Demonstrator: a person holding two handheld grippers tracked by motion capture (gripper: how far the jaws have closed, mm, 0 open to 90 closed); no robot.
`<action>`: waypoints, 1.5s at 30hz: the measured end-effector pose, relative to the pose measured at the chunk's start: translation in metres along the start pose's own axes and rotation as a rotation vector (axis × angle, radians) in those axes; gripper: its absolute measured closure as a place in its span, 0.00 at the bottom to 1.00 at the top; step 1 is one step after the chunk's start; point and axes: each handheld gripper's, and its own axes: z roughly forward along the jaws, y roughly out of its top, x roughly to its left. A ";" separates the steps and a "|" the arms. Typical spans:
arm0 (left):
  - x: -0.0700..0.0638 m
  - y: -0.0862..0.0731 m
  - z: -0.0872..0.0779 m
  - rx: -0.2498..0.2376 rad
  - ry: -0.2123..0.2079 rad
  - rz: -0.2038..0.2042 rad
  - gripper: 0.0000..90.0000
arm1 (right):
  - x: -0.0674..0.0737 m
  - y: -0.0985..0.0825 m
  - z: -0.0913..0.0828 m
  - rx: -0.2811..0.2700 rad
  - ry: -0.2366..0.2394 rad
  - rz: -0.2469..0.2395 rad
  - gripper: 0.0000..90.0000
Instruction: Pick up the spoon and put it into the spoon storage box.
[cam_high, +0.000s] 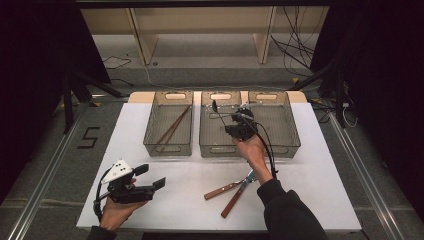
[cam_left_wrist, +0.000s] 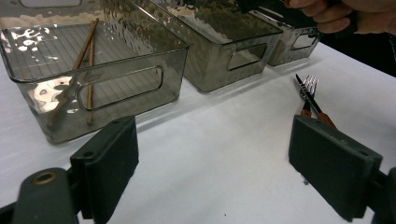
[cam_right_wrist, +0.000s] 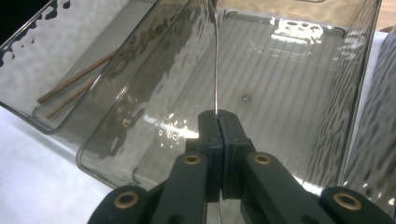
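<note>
Steel spoon (cam_right_wrist: 215, 56) is hanging pinched in the right claw (cam_right_wrist: 218, 122) above the middle bin (cam_right_wrist: 112, 170), ready for sorting; left claw (cam_left_wrist: 212, 163) is waiting wide, empty.

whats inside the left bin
A pair of brown chopsticks lies slanted across the ribbed floor of the left bin. Its walls are see-through, so little is covered; glare on the front wall in the left claw view blurs their lower ends.

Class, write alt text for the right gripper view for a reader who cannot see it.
The right gripper, jaws shut, pinches a thin metal spoon handle above the middle clear bin. To the left, a pair of brown chopsticks lies in the neighbouring bin.
</note>
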 end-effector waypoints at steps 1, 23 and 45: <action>0.000 0.000 0.000 0.000 0.000 0.000 0.17 | 0.000 0.001 0.001 0.003 -0.002 0.001 1.00; 0.000 0.000 0.000 0.003 -0.003 0.003 0.18 | 0.001 0.007 0.004 -0.018 0.080 0.012 0.64; -0.001 0.000 0.001 0.004 -0.002 0.001 0.17 | 0.012 -0.013 -0.063 -0.025 0.253 -0.218 0.38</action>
